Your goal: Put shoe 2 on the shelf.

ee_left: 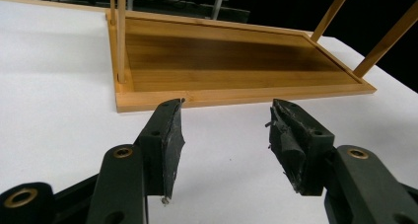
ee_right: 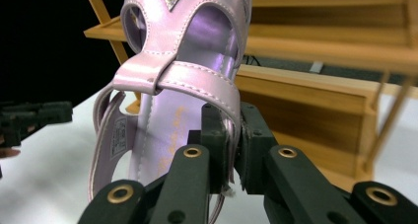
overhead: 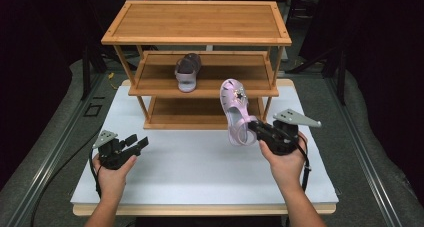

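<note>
Right tongs (overhead: 256, 129) clamp pink sandal (overhead: 236, 109) by its strap, toe toward rack (overhead: 200, 39) mid shelf; left tongs (overhead: 136, 141) open, empty.

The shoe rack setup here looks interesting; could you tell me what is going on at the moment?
A person is putting a pair of pink sandals on a wooden shoe rack. The right gripper is shut on the side strap of one pink sandal and holds it in the air in front of the rack, toe up. The matching sandal already sits on the middle shelf. The left gripper is open and empty, held low over the white table near the rack's bottom shelf.
</note>
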Motion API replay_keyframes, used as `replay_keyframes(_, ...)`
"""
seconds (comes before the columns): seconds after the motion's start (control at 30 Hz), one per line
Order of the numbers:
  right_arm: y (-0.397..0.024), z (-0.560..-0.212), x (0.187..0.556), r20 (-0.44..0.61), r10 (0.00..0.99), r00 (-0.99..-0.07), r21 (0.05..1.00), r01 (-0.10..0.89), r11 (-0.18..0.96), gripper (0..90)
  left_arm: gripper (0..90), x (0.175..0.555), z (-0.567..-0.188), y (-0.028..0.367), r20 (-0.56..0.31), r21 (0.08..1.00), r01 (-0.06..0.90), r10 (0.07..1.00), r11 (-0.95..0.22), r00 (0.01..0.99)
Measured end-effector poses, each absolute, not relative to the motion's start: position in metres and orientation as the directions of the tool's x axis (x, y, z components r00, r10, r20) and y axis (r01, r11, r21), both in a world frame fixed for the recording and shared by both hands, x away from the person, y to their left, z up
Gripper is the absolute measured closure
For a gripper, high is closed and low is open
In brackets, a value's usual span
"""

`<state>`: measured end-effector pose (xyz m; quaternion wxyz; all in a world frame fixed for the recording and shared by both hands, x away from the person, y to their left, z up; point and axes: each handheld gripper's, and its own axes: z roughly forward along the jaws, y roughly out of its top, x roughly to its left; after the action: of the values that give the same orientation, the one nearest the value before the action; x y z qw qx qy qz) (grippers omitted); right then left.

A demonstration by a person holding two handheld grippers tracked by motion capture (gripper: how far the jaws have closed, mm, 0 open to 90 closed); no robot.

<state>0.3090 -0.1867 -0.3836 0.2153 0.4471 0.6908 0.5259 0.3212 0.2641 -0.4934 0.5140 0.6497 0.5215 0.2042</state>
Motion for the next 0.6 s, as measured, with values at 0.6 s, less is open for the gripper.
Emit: replay_keyframes(0.6, -0.135, -0.349, 0.391, 0.218, 0.877, -0.428, 0.866, 0.5, 0.029, 83.5, 46.5, 0.322, -0.494, 0.267, -0.277, 0.88, 0.468, 0.886, 0.08, 0.371)
